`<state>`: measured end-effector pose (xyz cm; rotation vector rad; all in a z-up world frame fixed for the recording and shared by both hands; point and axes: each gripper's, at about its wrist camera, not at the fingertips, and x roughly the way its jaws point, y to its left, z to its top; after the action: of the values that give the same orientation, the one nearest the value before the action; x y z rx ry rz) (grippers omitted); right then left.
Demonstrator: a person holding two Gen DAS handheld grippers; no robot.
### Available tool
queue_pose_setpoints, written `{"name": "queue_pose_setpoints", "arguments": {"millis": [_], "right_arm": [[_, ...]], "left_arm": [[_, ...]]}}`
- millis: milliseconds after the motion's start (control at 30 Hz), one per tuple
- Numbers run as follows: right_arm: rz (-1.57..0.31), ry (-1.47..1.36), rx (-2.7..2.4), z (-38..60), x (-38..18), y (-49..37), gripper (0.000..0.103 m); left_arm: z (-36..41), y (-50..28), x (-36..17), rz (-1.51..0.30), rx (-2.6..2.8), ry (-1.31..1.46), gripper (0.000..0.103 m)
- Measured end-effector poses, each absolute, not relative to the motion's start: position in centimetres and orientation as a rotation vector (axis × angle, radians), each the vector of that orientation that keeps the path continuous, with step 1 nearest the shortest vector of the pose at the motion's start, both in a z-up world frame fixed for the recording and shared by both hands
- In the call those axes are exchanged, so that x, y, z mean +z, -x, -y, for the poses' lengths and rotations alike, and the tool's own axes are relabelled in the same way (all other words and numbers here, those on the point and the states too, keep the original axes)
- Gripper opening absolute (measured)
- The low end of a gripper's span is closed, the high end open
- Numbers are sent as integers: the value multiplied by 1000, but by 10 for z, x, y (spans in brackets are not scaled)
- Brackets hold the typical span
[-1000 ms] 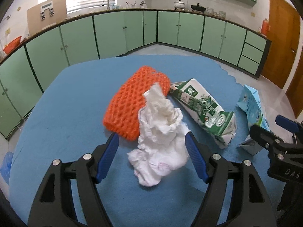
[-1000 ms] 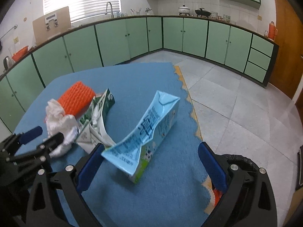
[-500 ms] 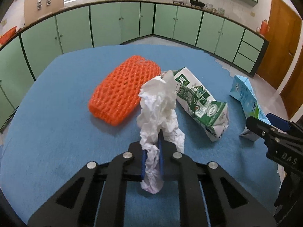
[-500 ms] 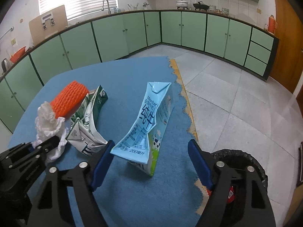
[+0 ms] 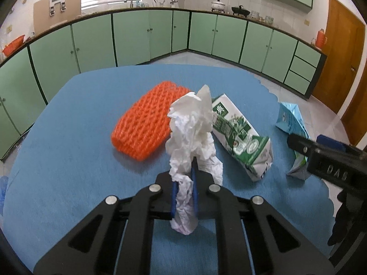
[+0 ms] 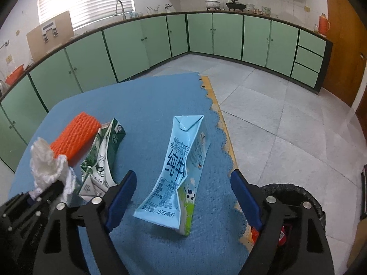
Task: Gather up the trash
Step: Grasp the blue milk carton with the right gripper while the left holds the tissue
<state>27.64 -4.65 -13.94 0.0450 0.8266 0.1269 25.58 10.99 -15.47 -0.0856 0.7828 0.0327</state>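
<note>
My left gripper point(image 5: 183, 174) is shut on a crumpled white tissue point(image 5: 190, 123), which sticks up from between the pads. Behind it on the blue tablecloth point(image 5: 68, 137) lie an orange foam net point(image 5: 144, 126) and a flattened green milk carton point(image 5: 238, 135). In the right wrist view a crushed light-blue milk carton point(image 6: 181, 160) stands tilted between the fingers of my right gripper point(image 6: 182, 175). Its jaws are opening, and the pads stand clear of the carton on both sides. The tissue point(image 6: 45, 160) and left gripper show at that view's lower left.
A black-lined trash bin point(image 6: 296, 190) sits on the floor just past the table's scalloped right edge point(image 6: 220, 133), under my right gripper. Green kitchen cabinets point(image 6: 227, 36) run around the room. Grey tiled floor lies to the right.
The left gripper went from open around the tissue to shut on it, and the tissue now stands up higher. The right jaws narrowed around the blue carton, which stands more upright.
</note>
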Motion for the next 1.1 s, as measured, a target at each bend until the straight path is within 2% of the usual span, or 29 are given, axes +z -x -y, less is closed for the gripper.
{"name": "queue_pose_setpoints", "arguments": {"millis": [133,233,267,300,500,1100], "right_arm": [[-835,-44,138,47,-145,-277,71],[-844,-46,187,44,-146,-278,50],[-847,-37,199,41,-145,-277,37],[-848,-16,200,39,-143,-276,34],[-844,-20,287,40,-131,-259,24],[-794,-85,339,82,-87,-206,23]], "left_arm": [[-109,-258,-154,-780,38,86,8],[-107,-259,-154,-781,40,81,8],[-107,-258,-154,-780,40,80,8],[-107,-257,-153,-777,40,80,8],[-107,-246,-145,-755,44,81,8],[-80,-212,-114,-685,-32,85,8]]}}
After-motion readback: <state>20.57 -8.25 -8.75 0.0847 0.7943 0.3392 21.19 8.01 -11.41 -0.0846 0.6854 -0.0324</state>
